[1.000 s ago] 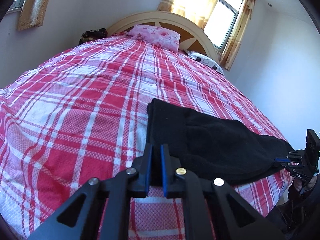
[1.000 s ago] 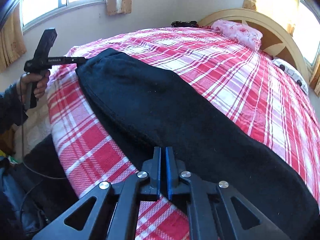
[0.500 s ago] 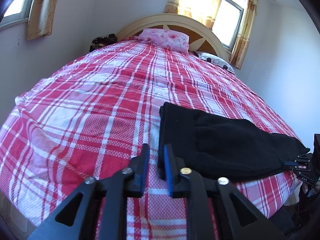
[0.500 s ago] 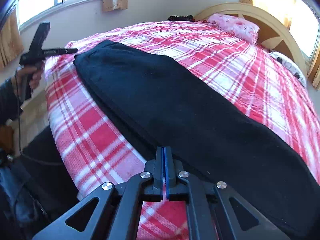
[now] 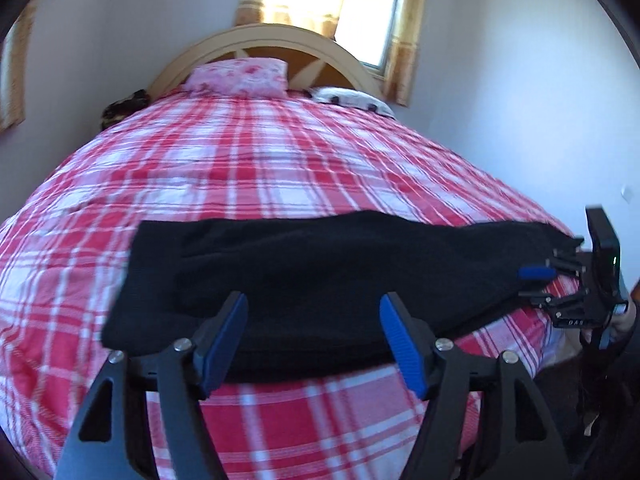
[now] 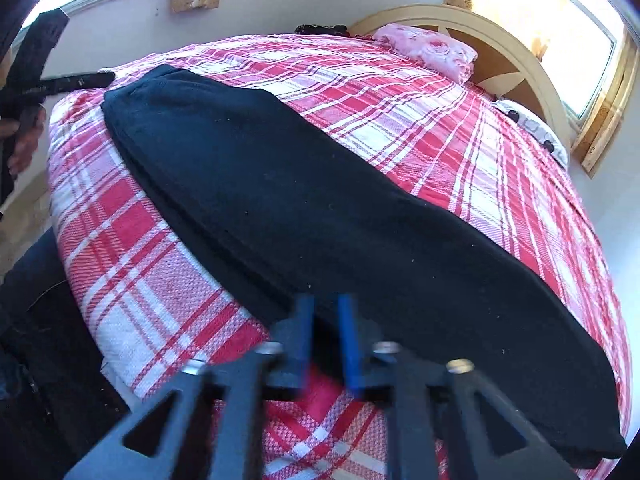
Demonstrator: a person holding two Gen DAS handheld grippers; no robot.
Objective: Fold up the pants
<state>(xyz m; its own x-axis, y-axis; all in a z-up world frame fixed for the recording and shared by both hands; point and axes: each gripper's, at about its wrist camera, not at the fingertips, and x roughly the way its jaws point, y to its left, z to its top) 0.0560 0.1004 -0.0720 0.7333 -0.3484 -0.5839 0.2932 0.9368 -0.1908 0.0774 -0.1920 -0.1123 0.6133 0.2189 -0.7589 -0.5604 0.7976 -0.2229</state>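
Observation:
Black pants [image 5: 320,276] lie folded lengthwise in a long strip across the near part of the red plaid bed [image 5: 256,168]. My left gripper [image 5: 314,304] is wide open and empty, just in front of the strip's near edge. My right gripper [image 6: 325,312] is slightly open and holds nothing, its fingertips at the near edge of the pants [image 6: 320,208]. In the left wrist view the right gripper [image 5: 540,280] sits at the strip's right end. In the right wrist view the left gripper [image 6: 68,80] is beside the far left end.
A pink floral pillow [image 5: 240,76] and a white spotted pillow [image 5: 352,98] lie at the arched headboard [image 5: 264,40]. A dark object [image 5: 124,108] sits at the bed's far left corner. Curtained windows [image 5: 368,28] are behind the bed. The bed's near edge drops to the floor.
My left gripper let go of the pants and opened wide, swinging to face the strip's long side. My right gripper opened a little from shut. The pants now lie flat.

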